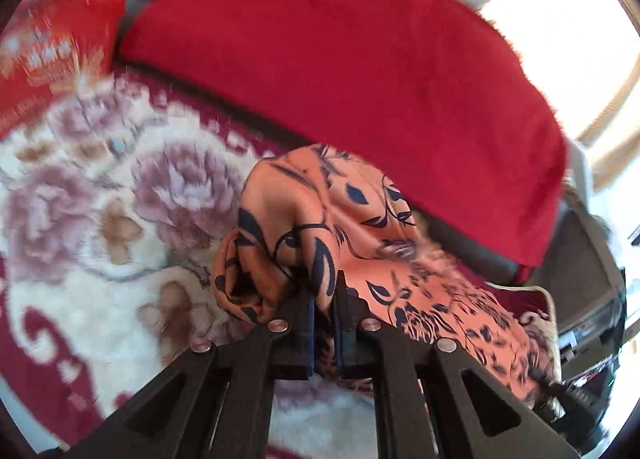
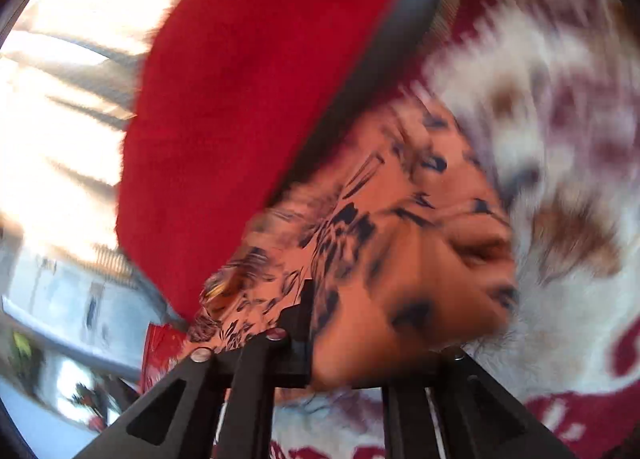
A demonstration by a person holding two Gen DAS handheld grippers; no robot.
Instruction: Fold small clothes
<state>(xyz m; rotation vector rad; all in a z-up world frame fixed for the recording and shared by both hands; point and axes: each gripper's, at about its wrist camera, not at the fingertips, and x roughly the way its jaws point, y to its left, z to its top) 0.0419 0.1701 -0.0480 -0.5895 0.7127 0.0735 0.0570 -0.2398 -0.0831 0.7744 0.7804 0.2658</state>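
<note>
Black jaws of the left gripper (image 1: pixel 324 323) pinch a fold of the orange floral garment (image 1: pixel 360 227), held just above the floral blanket (image 1: pixel 80 219); the right gripper (image 2: pixel 320 331) is likewise clamped on the same cloth, which drapes over its far finger. Such thin, slick-looking fabric could slip from either pinch or bunch unevenly if the hands pull apart unequally. Beyond, a red plush blanket (image 1: pixel 340 59) crowds the floral blanket's far edge, beside a red patterned cushion (image 1: pixel 52 39).
</note>
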